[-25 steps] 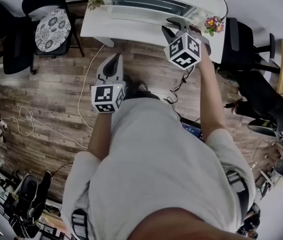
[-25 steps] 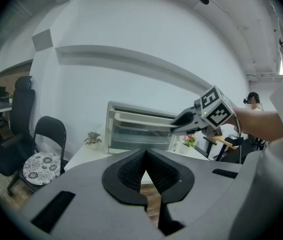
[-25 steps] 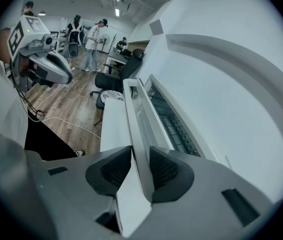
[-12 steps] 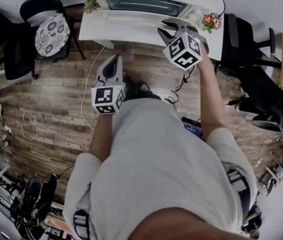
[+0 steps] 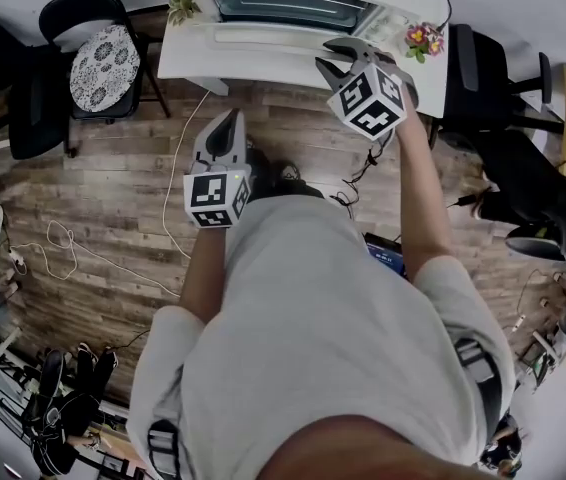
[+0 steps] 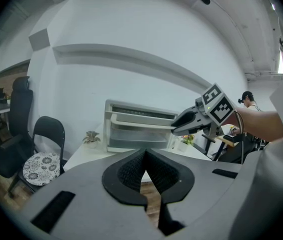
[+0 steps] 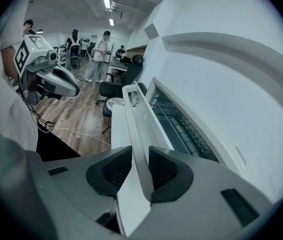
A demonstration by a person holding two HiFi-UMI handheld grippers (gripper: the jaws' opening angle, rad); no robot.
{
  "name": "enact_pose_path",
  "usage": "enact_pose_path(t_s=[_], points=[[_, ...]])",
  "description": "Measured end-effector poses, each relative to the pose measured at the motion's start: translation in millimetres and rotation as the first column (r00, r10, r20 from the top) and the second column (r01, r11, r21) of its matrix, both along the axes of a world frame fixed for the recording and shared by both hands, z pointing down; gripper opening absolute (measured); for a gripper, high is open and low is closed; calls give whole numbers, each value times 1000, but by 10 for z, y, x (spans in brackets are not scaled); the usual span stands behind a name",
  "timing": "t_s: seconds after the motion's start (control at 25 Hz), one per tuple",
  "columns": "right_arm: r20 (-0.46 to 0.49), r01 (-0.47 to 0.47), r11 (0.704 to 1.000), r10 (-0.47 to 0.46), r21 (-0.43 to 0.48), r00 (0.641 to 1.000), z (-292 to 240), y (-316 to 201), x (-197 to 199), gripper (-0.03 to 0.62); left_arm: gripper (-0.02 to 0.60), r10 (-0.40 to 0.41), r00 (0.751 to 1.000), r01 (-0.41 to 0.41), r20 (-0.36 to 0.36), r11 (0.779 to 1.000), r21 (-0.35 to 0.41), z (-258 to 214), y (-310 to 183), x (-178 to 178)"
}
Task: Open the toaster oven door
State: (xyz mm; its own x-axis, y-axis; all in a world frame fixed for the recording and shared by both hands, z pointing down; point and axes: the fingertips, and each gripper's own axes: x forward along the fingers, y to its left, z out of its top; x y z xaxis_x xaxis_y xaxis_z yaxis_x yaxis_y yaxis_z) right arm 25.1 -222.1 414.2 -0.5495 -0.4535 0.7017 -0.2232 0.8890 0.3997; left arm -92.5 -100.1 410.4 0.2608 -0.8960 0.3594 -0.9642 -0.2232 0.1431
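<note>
A white toaster oven [image 5: 293, 8] with a glass door stands on a white table [image 5: 183, 58] in front of me. Its long white door handle [image 7: 131, 114] runs between the jaws of my right gripper [image 7: 140, 169], which are closing, and both pads lie against the bar. In the head view the right gripper [image 5: 331, 53] reaches the oven's right front; the left gripper view shows its tip [image 6: 174, 129] at the handle's right end. My left gripper [image 5: 228, 118] hangs back over the floor, shut and empty [image 6: 145, 154].
A black chair with a patterned cushion [image 5: 103, 58] stands left of the table. A small plant [image 5: 185, 6] and a flower pot [image 5: 423, 40] sit at the table's corners. Cables [image 5: 53, 238] trail over the wooden floor. A black office chair [image 5: 483, 78] is at the right.
The head view has shifted slightly. Both grippers stay where they were, the right one still at the oven handle.
</note>
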Motion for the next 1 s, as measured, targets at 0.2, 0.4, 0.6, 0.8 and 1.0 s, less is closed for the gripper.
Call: enact_pose_path(t_s=[0.2,0.4,0.6,0.8,1.0], points=[[2,-1,1000,1,-19,1000,20,67,7,103,17,3,1000,-3,-4,1000,-4,8,34,22],[4,-4,1000,4,-22,1000,60,131,11,103,17,5,1000,-5,-9,1000,-7,32,93,64],[7,-7,1000,7,-26,1000,113,176,21,103,17,1,1000,-1,-7,1000,-18,79,161,79],[13,-12,1000,12,-4,1000,145,216,36,104,17,-7,1000,7,-3,1000,-27,125,248,92],[15,-15,1000,14,10,1000,178,255,37,104,17,-9,1000,9,1,999,-40,189,341,123]])
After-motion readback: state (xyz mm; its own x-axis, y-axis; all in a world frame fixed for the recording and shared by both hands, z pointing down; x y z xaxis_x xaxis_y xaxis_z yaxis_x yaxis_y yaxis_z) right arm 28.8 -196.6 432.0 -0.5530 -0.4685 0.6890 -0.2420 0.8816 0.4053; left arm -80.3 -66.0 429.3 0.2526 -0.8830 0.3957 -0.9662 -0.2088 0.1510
